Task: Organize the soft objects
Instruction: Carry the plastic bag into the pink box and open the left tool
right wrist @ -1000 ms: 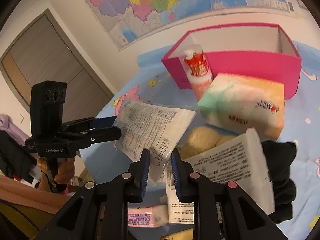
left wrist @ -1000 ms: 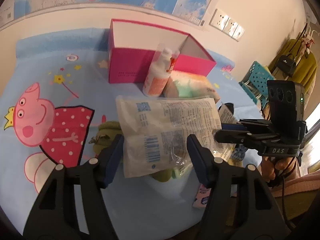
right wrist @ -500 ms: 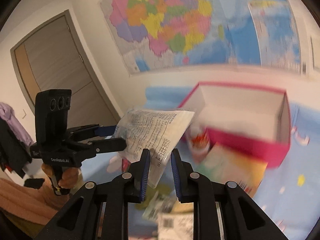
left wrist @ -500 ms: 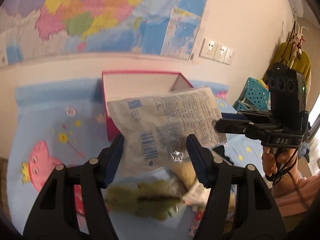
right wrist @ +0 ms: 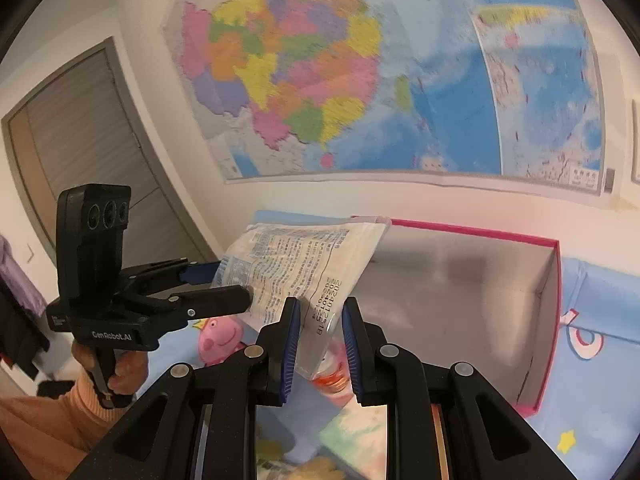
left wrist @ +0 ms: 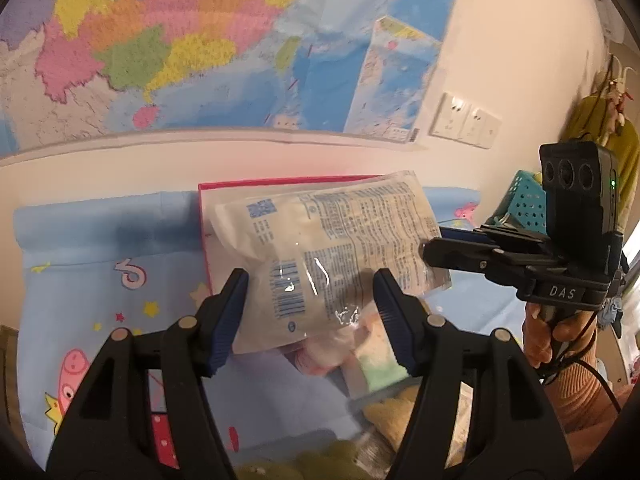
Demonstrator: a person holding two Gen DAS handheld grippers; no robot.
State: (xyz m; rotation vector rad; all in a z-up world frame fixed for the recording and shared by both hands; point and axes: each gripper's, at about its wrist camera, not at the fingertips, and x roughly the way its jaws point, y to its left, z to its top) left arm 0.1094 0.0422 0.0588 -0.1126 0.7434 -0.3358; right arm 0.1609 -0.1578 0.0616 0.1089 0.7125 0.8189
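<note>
A white plastic packet with blue print hangs in the air in front of the open pink box. My left gripper is shut on the packet's near end, blue pads on either side. In the left wrist view my right gripper clamps the packet's right edge. In the right wrist view the packet has a corner between the pads of my right gripper, and my left gripper pinches its far side. The pink box stands open just behind.
A blue cartoon sheet covers the surface. Below the packet lie a pastel tissue pack, a bottle with an orange top and plush toys. A wall map hangs behind the box. A teal basket stands at right.
Both grippers have risen and moved toward the pink box, carrying the packet between them. The pile of soft things has dropped low in both views.
</note>
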